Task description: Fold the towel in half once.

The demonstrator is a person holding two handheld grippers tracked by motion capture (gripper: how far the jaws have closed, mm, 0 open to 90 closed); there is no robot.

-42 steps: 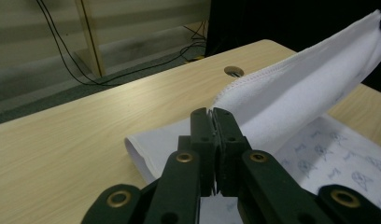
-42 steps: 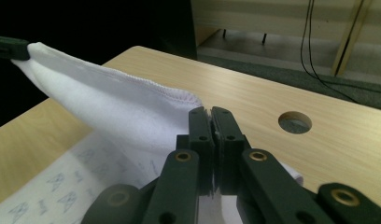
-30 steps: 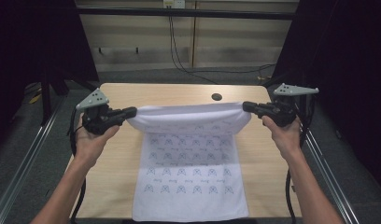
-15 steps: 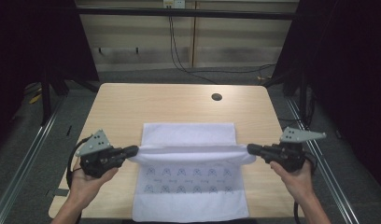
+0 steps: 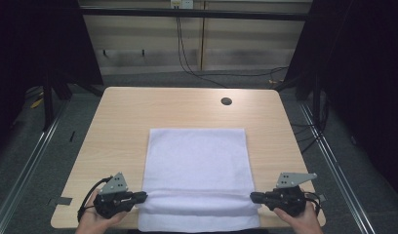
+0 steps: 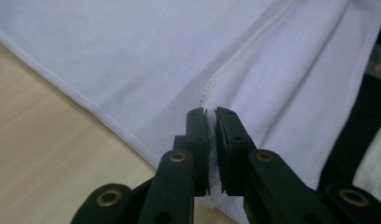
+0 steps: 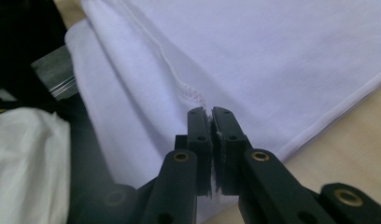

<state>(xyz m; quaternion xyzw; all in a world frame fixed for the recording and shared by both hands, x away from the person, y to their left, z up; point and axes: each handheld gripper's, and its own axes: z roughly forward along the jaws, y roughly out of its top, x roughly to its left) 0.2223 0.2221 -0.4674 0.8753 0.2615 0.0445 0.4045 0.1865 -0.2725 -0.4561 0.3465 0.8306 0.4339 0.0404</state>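
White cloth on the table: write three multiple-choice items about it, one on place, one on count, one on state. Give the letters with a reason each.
1. Where does the folded-over edge of the white cloth lie?
A. At the far edge of the table
B. Near the table's near edge, between the two grippers
C. Hanging off the table's right side

2. How many grippers pinch the cloth?
A. None
B. One
C. Two

3. What state is the cloth in?
A. Crumpled into a ball
B. Lying flat, with a fold along its near end
C. Held up in the air

Answers: 1 B, the raised fold runs from the left gripper to the right gripper. 2 C, each gripper view shows fabric between nearly shut jaws, though the left gripper's have just been opening. 3 B, the high view shows a smooth rectangle with one ridge near the person's hands.
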